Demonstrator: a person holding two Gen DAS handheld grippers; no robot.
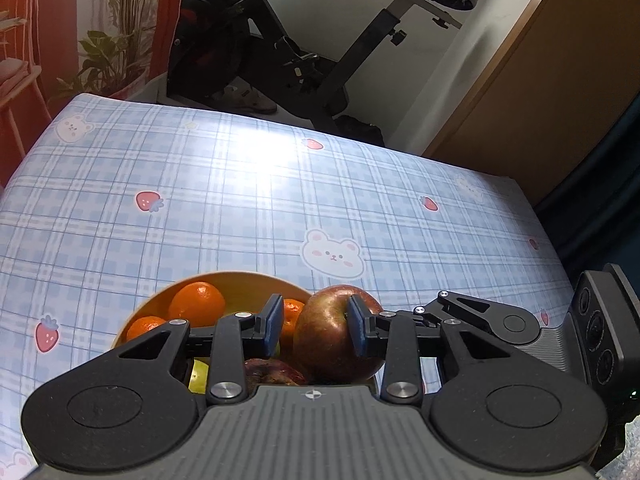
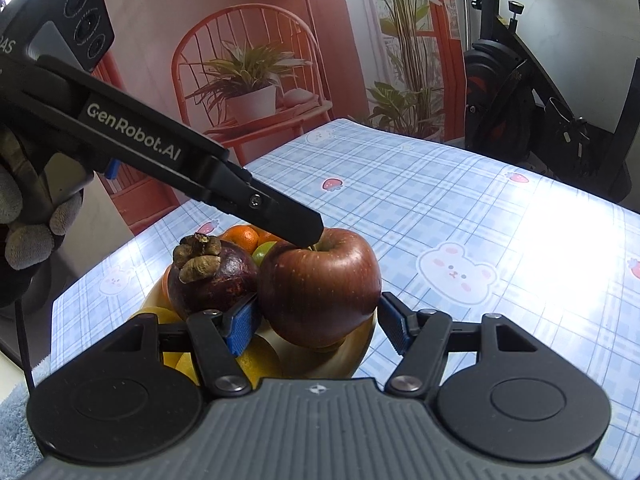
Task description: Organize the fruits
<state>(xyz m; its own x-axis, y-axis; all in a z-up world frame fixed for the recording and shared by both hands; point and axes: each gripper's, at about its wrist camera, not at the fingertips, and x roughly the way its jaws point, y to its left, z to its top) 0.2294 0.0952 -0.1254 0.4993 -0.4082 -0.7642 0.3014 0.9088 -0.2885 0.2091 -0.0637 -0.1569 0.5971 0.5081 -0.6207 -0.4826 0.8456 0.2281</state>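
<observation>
A big red apple (image 2: 320, 288) sits between the blue pads of my right gripper (image 2: 318, 330), which is shut on its sides, low over the near rim of a yellow bowl (image 2: 362, 354). Whether the apple rests on the bowl I cannot tell. Beside it lies a dark mangosteen (image 2: 214, 274). My left gripper (image 1: 316, 326) comes down from the left onto the apple (image 1: 332, 344). Its jaws stand narrowly apart: one pad lies in the stem hollow, the other stays clear of the skin. Tangerines (image 1: 196, 304), a green fruit (image 2: 264, 252) and yellow fruit (image 2: 256, 360) fill the bowl (image 1: 240, 280).
The table wears a blue checked cloth (image 1: 240, 200) with bears and strawberries. An exercise bike (image 1: 280, 52) stands behind it, next to a wooden door (image 1: 540, 100). A gloved hand (image 2: 28, 224) holds the left gripper. A blue towel (image 2: 16, 420) lies at the near left.
</observation>
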